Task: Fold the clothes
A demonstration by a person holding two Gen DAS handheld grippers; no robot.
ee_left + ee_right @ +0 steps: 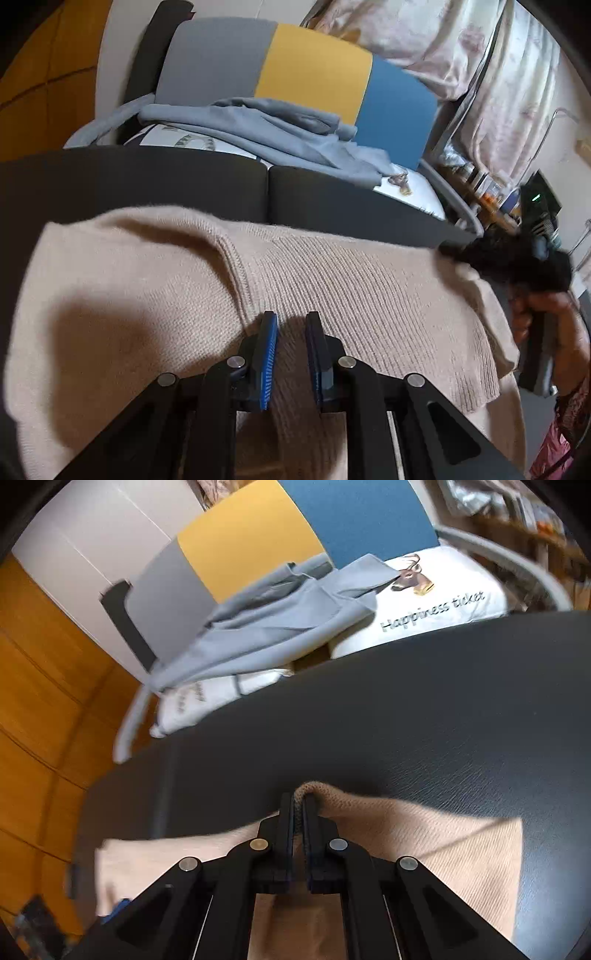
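Note:
A beige knit sweater [332,277] lies spread on a dark leather-like surface [147,184]. My left gripper [291,325] hovers just over the sweater near a vertical seam. Its blue-padded fingers stand a little apart, and only the flat knit beneath shows in the gap. In the right wrist view, my right gripper [300,805] is shut on a raised fold at the sweater's [424,834] edge, with the knit bunched between the fingers. At the right rim of the left wrist view, a person's hand [535,314] holds that right gripper, which is blurred.
Beyond the dark surface [406,720] is a seat with a grey, yellow and blue backrest [314,66]. On it a grey-blue garment [277,627] is draped over white printed cushions [443,602]. Orange wood floor [37,701] lies to the left, and cluttered shelves [491,195] are at the far right.

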